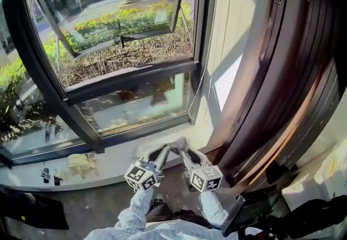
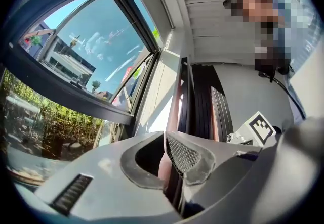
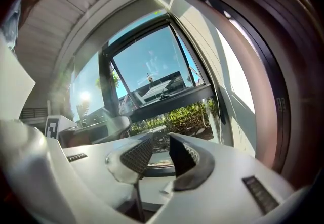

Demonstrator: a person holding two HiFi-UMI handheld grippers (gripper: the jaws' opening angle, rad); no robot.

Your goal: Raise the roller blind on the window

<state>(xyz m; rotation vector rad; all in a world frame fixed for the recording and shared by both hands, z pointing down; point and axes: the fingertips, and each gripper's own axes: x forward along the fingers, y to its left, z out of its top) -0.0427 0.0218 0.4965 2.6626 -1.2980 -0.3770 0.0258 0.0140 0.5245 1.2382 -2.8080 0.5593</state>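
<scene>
Left hand-held gripper (image 1: 165, 152), jaws together, near windowsill (image 1: 116, 164)

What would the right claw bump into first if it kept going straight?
Probably the lower window pane, just above the white sill. Nothing shows between the open right claw and it, though depth is unclear.

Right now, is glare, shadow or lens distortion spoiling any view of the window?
Head view: sharp, hard sunlight; a bright patch on the wall beside the window, deep shadow at right. Left gripper view: fisheye bows the window frame, corners vignetted black. Right gripper view: the sun flares at left and hazes that side; the window's centre is readable.
</scene>
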